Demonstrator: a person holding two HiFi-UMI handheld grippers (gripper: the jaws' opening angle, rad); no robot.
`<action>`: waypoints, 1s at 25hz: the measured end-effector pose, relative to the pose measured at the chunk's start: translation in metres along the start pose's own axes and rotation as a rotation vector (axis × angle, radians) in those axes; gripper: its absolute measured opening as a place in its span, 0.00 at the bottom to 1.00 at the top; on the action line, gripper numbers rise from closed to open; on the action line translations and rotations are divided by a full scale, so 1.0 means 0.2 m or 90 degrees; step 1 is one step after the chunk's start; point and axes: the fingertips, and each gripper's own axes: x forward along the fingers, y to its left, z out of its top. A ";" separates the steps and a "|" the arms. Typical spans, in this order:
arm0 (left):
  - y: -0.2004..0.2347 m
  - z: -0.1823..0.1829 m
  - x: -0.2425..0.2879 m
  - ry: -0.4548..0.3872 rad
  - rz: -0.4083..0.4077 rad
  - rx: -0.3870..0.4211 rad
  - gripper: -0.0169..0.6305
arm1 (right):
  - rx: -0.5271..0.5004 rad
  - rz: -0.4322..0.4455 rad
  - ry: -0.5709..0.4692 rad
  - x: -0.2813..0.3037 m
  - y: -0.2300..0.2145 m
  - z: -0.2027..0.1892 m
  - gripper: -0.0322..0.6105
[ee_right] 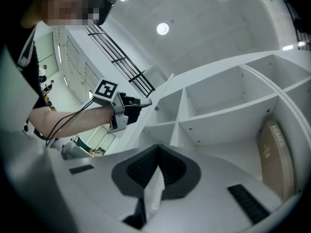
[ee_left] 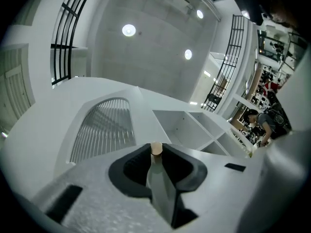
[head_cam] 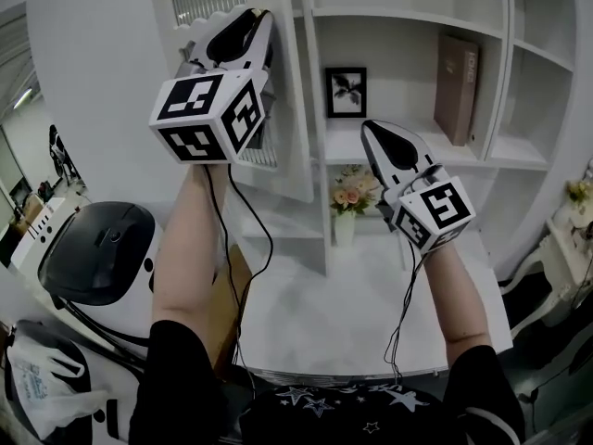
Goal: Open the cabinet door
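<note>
The white cabinet door [head_cam: 295, 128] with a slatted panel [ee_left: 104, 125] stands swung out from the shelf unit. My left gripper [head_cam: 261, 19] is raised at the door's edge and shut on its small tan knob [ee_left: 156, 149], which shows between the black pads. In the right gripper view the left gripper [ee_right: 139, 102] sits at the thin door edge [ee_right: 163, 87]. My right gripper [head_cam: 371, 130] hangs in front of the open shelves, apart from the door. Its jaws [ee_right: 158, 150] meet at the tips with nothing between them.
The open shelves hold a framed picture [head_cam: 346, 92] and a brown book [head_cam: 457, 88]. A vase of flowers [head_cam: 346, 202] stands on the white counter [head_cam: 352, 295]. A black-and-white machine [head_cam: 97, 248] and a bag [head_cam: 42, 387] are at the left.
</note>
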 end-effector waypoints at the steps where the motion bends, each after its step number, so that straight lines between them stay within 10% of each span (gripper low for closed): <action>1: 0.00 0.01 -0.01 -0.005 -0.008 -0.008 0.15 | 0.000 -0.005 -0.001 0.00 0.01 0.00 0.06; 25: 0.25 0.33 -0.54 -0.108 -0.173 -0.088 0.16 | -0.013 -0.011 0.023 0.25 0.53 0.05 0.06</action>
